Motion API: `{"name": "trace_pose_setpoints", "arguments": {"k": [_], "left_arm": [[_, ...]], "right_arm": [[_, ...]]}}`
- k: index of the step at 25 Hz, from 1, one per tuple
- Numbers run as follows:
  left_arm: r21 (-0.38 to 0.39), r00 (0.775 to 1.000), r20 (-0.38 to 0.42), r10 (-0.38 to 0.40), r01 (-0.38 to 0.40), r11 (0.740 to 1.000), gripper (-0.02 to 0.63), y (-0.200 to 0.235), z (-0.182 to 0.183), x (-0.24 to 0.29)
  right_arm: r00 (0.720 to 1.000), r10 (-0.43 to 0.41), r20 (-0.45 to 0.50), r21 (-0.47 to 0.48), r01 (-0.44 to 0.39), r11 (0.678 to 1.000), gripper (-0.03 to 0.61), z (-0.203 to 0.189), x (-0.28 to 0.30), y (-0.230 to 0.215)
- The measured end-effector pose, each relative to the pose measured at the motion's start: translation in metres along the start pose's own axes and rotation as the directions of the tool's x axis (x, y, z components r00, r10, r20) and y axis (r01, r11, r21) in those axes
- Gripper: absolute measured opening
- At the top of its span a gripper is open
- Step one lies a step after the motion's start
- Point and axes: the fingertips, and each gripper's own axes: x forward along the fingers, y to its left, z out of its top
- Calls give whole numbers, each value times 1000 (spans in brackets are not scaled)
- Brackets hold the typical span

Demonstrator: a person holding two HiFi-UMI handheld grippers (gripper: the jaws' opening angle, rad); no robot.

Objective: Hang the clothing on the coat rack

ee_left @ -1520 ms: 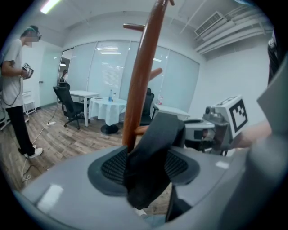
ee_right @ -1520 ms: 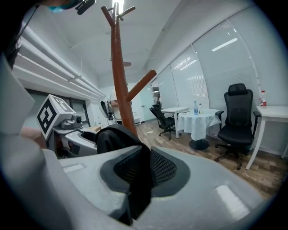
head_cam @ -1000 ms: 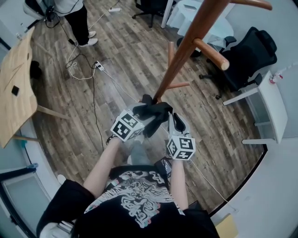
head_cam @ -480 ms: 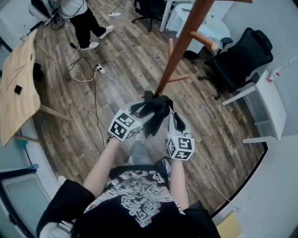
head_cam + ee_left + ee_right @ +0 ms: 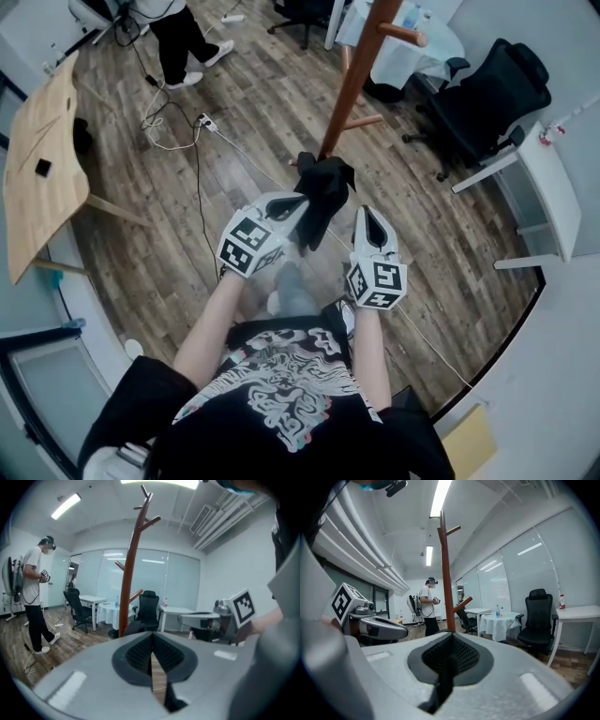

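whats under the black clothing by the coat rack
Wood-plank floor shows around the bunched black clothing. The fabric covers the foot of the brown wooden coat rack pole and the floor beneath it.

Bright, even light from ceiling strip lights, soft shadows, fisheye-bent edges, dark vignetted corners

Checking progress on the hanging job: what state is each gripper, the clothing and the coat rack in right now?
left gripper: shut on the clothing, jaws just closed.
right gripper: shut on a dark strip of the clothing.
clothing: bunched, hanging at the gripper tips, not yet hung.
coat rack: upright, visible pegs bare.
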Motion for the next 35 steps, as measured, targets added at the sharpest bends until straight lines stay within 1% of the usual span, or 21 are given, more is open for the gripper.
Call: {"name": "trace_pose_setpoints", "arguments": {"k": [4,7,9,13,16,21,25,28,33,35], "left_arm": [[6,999,46,-7,6,1000,-11,-11,10,-7],[27,999,43,-14,13,1000,-11,-18,14,-2],[49,999,49,-5,2,999,-11,-21,20,-2],[70,996,78,41,-47,996,-11,-19,31,-3],[61,995,79,69,-74,995,-11,-16,31,-2],[34,989,90,116,-120,992,-11,-10,31,-4],[37,983,98,153,-157,987,-11,-16,36,-7],[30,972,113,204,-209,977,-11,-22,41,-15],[23,944,147,295,-301,953,-11,-37,51,-28],[15,935,155,319,-325,945,-11,-43,54,-34]], "right_arm": [[1000,1,26,-2,-1,1000,0,10,-17,-3],[999,-12,40,-5,12,1000,0,17,-26,-11],[999,-21,48,-3,21,1000,0,21,-31,-17],[998,-31,48,-10,32,999,0,23,-35,-27],[999,-26,39,-20,26,999,0,23,-34,-30],[999,23,32,-33,-22,999,0,24,-33,-22],[998,55,36,-46,-54,998,0,29,-35,-24],[996,75,43,-50,-73,996,0,33,-45,-25],[993,102,60,-51,-99,994,-1,39,-67,-24],[992,110,67,-52,-107,993,-2,41,-75,-21]]}}
